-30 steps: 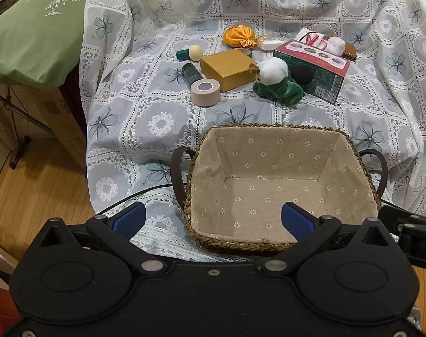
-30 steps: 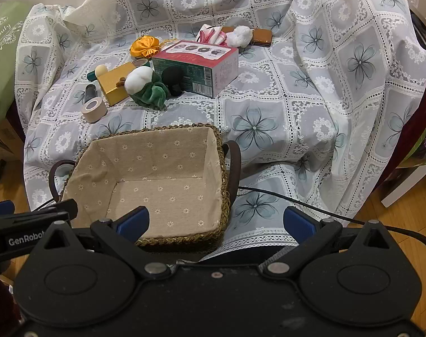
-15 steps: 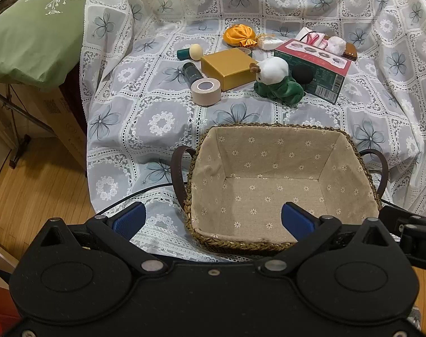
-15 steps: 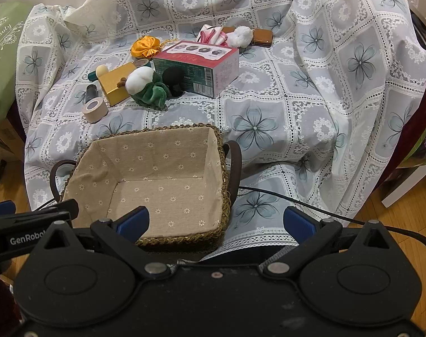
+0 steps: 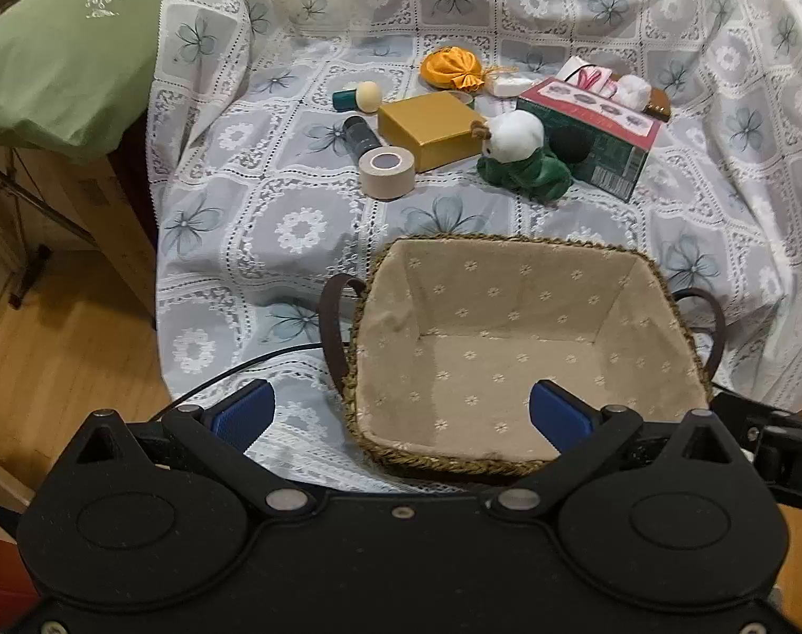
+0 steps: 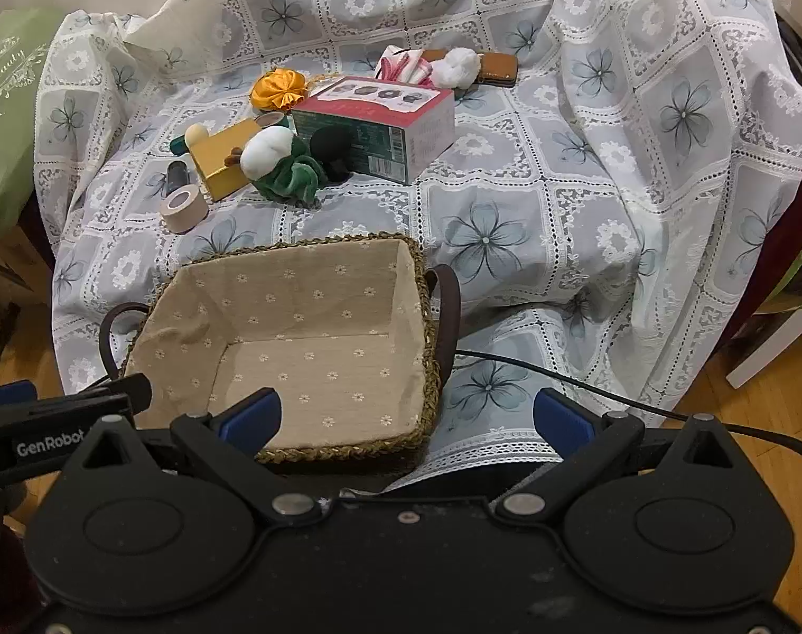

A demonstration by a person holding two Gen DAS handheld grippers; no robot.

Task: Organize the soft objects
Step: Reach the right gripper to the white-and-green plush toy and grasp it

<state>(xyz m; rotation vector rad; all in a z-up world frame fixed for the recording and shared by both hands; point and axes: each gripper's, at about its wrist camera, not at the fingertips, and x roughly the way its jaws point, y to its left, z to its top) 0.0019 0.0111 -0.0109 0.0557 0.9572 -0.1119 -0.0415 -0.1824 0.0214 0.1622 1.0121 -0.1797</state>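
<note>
A cloth-lined woven basket (image 5: 660, 274) (image 6: 427, 317) with nothing in it sits on the flower-patterned cloth near me. Behind it lie a white and green plush toy (image 5: 522, 156) (image 6: 282, 166), an orange fabric pouch (image 5: 451, 68) (image 6: 277, 89), a black puff (image 5: 569, 142) (image 6: 329, 145) and a white fluffy ball (image 5: 633, 89) (image 6: 462, 64). My left gripper (image 5: 401, 412) is open and empty at the basket's near left corner. My right gripper (image 6: 406, 415) is open and empty at the basket's near right corner.
Hard items sit among the soft ones: a yellow box (image 5: 432, 127), a red and green carton (image 5: 591, 132), a tape roll (image 5: 388, 169), small bottles (image 5: 361, 134). A green cushion (image 5: 68, 47) lies at left. A black cable (image 6: 586, 383) crosses the cloth's front.
</note>
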